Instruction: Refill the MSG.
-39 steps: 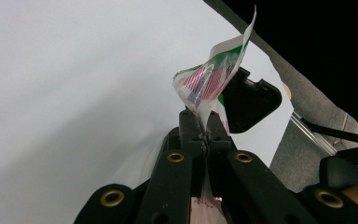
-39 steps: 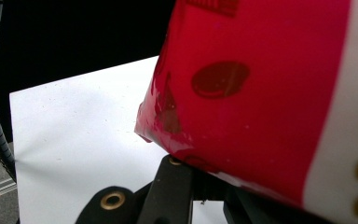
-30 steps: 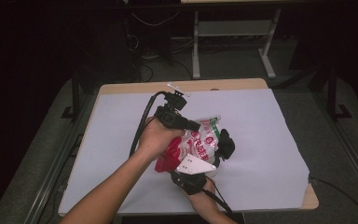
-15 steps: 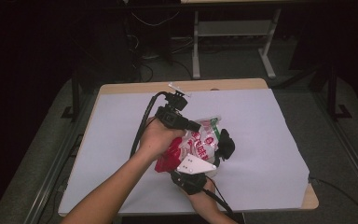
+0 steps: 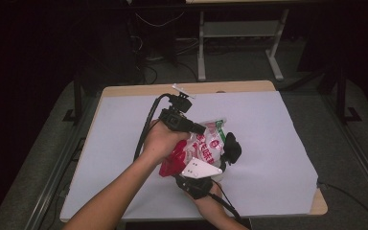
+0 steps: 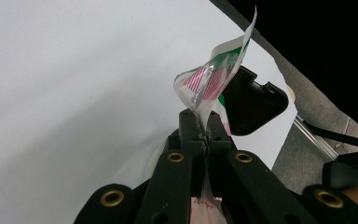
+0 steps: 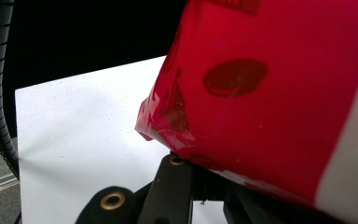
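- The left gripper [image 6: 204, 140] has its fingers pressed together on a thin edge of the snack bag [image 6: 210, 86], whose crinkled strip stands up toward 12 o'clock.
- The right gripper [image 7: 200, 179] has its fingers clamped on the bag's red end [image 7: 270, 93] (the pads themselves sit hidden under the foil).
- In the high view the bag [image 5: 206, 146] hangs between both hands, just off the white tabletop [image 5: 278, 143], slightly toward 6 o'clock of its centre.
- The left hand [image 5: 160, 139] is at 10 o'clock of the bag, the right hand [image 5: 211, 196] at 6 o'clock.
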Demonstrator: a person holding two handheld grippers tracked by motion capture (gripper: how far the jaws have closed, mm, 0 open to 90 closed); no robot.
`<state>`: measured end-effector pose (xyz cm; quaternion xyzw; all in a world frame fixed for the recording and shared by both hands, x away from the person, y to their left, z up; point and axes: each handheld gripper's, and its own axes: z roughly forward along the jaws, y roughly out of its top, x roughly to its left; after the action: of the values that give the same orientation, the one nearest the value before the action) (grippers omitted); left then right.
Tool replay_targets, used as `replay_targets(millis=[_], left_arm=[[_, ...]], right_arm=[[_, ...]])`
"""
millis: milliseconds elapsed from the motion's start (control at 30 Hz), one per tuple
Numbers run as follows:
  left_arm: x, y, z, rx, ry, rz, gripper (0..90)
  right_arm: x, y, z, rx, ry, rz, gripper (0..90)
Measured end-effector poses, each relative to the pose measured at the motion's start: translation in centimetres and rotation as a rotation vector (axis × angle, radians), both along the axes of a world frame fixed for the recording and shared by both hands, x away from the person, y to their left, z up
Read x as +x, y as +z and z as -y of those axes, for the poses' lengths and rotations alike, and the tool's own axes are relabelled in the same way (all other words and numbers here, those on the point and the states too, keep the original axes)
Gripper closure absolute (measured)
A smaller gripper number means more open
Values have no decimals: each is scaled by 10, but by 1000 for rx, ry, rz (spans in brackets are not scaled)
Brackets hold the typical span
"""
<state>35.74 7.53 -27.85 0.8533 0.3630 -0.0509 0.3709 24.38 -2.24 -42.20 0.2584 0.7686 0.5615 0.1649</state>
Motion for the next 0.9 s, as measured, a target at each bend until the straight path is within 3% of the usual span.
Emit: replay_targets(millis=[900], left_arm=[[0, 1, 2, 10, 2, 7, 899]], right_arm=[[1, 0, -1, 3, 0, 6, 900]])
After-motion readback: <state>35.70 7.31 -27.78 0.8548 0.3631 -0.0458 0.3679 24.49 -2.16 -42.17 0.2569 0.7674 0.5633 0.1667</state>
